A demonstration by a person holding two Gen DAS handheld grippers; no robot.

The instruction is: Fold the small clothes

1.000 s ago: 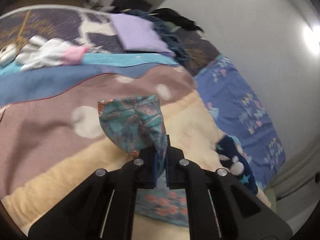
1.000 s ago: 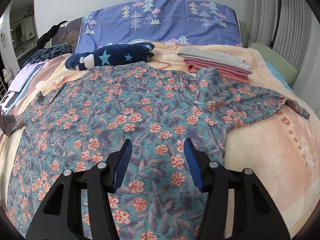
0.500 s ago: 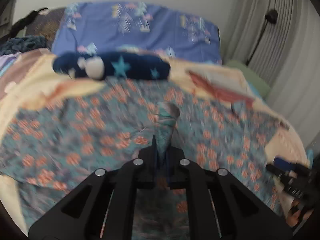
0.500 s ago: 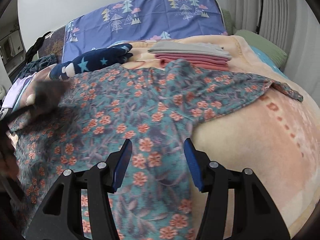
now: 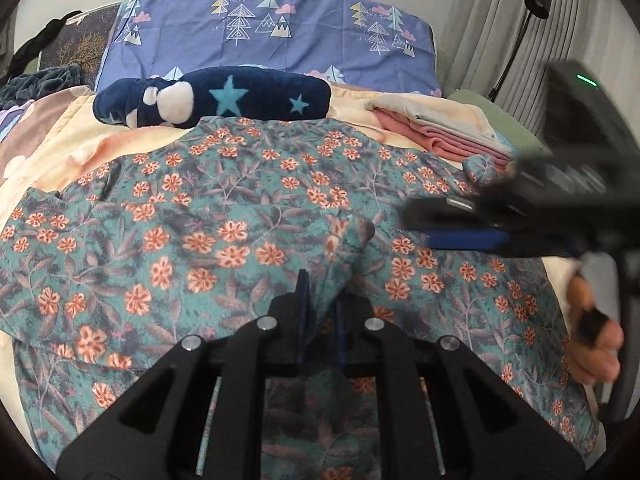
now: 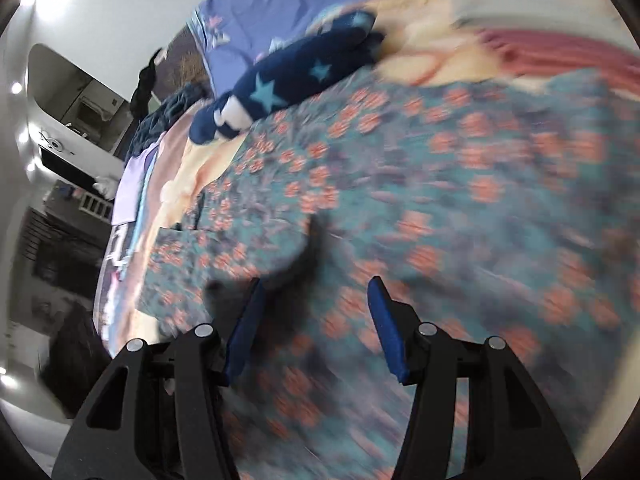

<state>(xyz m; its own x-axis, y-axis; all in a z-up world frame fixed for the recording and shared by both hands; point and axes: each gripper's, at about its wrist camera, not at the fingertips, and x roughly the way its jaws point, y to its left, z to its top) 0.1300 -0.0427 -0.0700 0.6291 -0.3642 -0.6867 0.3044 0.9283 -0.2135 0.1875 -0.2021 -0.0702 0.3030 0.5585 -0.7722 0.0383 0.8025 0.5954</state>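
Observation:
A teal shirt with orange flowers (image 5: 224, 216) lies spread on the bed; it also shows, blurred, in the right wrist view (image 6: 460, 200). My left gripper (image 5: 320, 300) is shut on a fold of the shirt's sleeve (image 5: 344, 248) and holds it over the middle of the shirt. My right gripper (image 6: 316, 300) is open and empty just above the shirt; it also shows in the left wrist view (image 5: 460, 220), coming in from the right with its fingers pointing left.
A navy star-patterned plush roll (image 5: 216, 96) lies behind the shirt. A stack of folded pink and grey clothes (image 5: 436, 132) sits at the back right. A blue tree-print pillow (image 5: 276, 32) is at the headboard. Curtains and a lamp (image 5: 536, 4) stand at the right.
My left gripper has carried the sleeve from the left side of the bed over the middle of the shirt. My right gripper has swung left and tilted, staying open.

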